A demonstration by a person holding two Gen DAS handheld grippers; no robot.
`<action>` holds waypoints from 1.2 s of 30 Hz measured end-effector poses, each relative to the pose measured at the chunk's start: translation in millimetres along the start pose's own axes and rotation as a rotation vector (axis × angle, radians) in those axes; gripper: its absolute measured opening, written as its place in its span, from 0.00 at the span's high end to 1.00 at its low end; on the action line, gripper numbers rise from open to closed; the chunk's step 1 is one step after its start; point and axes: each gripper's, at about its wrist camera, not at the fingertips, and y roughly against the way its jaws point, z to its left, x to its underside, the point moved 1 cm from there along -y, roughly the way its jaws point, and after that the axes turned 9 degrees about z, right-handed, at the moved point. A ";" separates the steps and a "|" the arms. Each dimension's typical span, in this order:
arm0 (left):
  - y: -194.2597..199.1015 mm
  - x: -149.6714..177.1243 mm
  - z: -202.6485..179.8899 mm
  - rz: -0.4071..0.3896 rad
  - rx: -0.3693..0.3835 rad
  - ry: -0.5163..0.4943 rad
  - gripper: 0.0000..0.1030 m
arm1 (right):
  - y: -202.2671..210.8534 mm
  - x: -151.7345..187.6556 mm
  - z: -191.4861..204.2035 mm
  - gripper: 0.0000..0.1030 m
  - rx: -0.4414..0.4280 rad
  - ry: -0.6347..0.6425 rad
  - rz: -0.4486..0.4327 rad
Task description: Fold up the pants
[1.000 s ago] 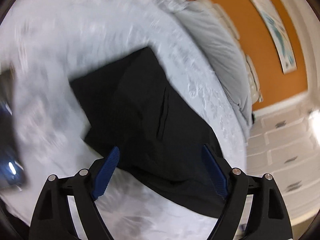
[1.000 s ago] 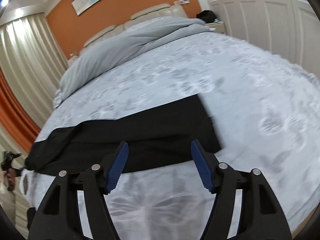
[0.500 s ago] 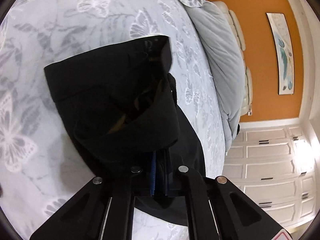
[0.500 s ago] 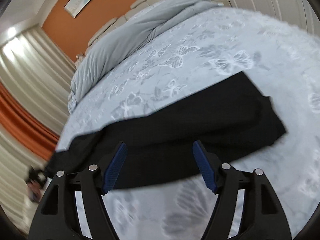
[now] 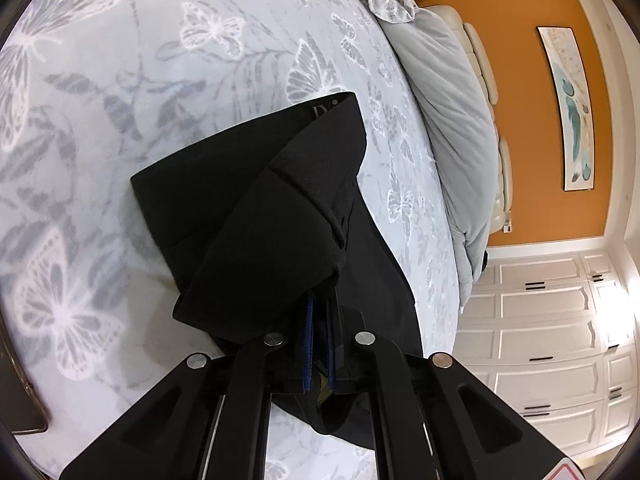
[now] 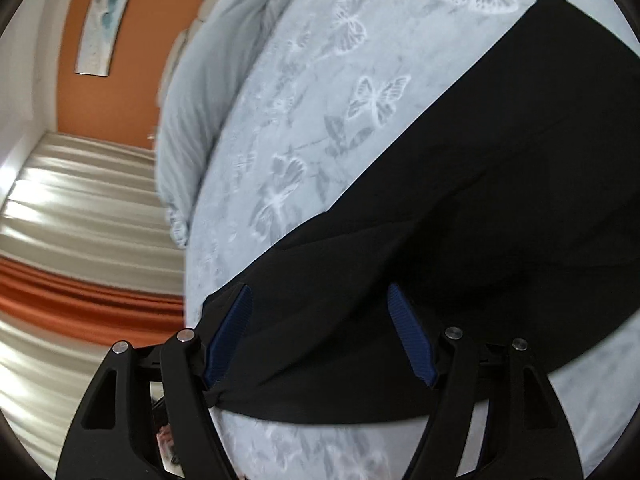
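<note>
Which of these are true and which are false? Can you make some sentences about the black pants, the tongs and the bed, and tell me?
1. The left tongs are shut on the black fabric pants. True.
2. The right tongs are squeezed shut. False: their blue pads stand wide apart, over the pants.
3. The pants lie on a pale grey bedspread printed with butterflies. True.
4. The wall behind the bed is green. False: the painted wall is orange.
5. A long framed picture hangs on that wall. True.
</note>
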 end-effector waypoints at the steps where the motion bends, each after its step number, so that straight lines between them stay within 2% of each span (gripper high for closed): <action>1: -0.3 -0.9 -0.2 0.000 -0.008 -0.006 0.97 | -6.6 -4.2 0.5 0.53 0.041 0.001 -0.007; 2: -1.4 -0.6 -2.6 0.001 -0.017 -0.011 0.97 | -14.7 -9.2 1.3 0.80 0.108 0.013 -0.007; 3: -1.0 -2.1 -5.9 0.002 -0.021 -0.021 0.97 | -15.2 -10.8 2.2 0.99 0.133 0.024 -0.020; 4: 1.1 -3.4 -10.3 0.002 -0.021 -0.036 0.97 | -9.2 -11.4 6.3 0.99 0.128 0.042 -0.052; 5: 6.3 -0.8 -15.4 0.000 -0.020 -0.057 0.97 | 6.9 -8.4 17.7 0.99 0.074 0.085 -0.110; 7: 22.4 5.1 -32.3 -0.012 -0.021 -0.136 0.97 | 44.4 9.6 49.3 0.99 0.021 0.246 -0.211; 8: 26.2 6.4 -35.9 -0.015 -0.035 -0.161 0.97 | 70.1 29.7 65.3 0.99 0.030 0.359 -0.253; 10: 28.9 12.6 -32.7 -0.009 -0.112 -0.207 0.95 | 86.2 50.9 62.5 0.99 0.067 0.411 -0.244; 13: 12.7 16.3 6.6 0.053 -0.171 -0.149 0.94 | 71.7 77.0 9.7 0.94 0.163 0.355 -0.130; 14: 6.8 18.7 22.5 0.063 -0.178 -0.118 0.94 | 61.1 87.5 -17.1 0.93 0.251 0.317 -0.092; 17: 8.2 27.4 33.9 0.041 -0.128 -0.087 0.91 | 59.7 104.0 -49.4 0.92 0.274 0.247 -0.064; 18: 12.3 29.3 31.5 0.026 -0.118 -0.092 0.90 | 66.1 108.2 -52.2 0.87 0.254 0.237 -0.079; 19: 15.4 31.4 29.2 0.018 -0.113 -0.097 0.81 | 71.4 110.4 -52.7 0.81 0.231 0.231 -0.094; 20: 18.9 32.6 25.8 0.011 -0.108 -0.105 0.68 | 82.7 112.3 -53.4 0.56 0.197 0.220 -0.134; 21: 21.9 33.6 20.4 0.008 -0.097 -0.110 0.62 | 90.2 111.2 -54.1 0.33 0.195 0.209 -0.165; 22: 25.3 35.2 17.5 0.000 -0.084 -0.108 0.54 | 98.2 111.1 -54.9 0.30 0.202 0.197 -0.211; 23: 28.1 36.7 15.5 -0.008 -0.078 -0.105 0.45 | 108.4 110.0 -56.5 0.30 0.194 0.187 -0.261; 25: 32.9 39.2 13.2 -0.024 -0.047 -0.090 0.40 | 116.2 104.7 -59.6 0.30 0.156 0.155 -0.282; 27: 32.1 39.8 13.6 -0.030 -0.019 -0.070 0.39 | 123.0 93.3 -66.2 0.30 0.117 0.110 -0.309; 30: 24.3 37.1 22.1 -0.027 -0.017 -0.016 0.39 | 116.7 69.1 -70.1 0.30 0.126 0.086 -0.315; 34: 6.6 39.1 18.1 -0.022 -0.052 -0.005 0.40 | 93.0 37.1 -52.0 0.30 0.127 0.098 -0.295; 35: 3.7 39.3 17.6 -0.022 -0.061 -0.006 0.40 | 82.5 25.9 -48.8 0.34 0.153 0.094 -0.271; 36: 1.3 38.8 17.2 -0.024 -0.076 -0.005 0.40 | 72.8 15.5 -50.1 0.54 0.180 0.086 -0.239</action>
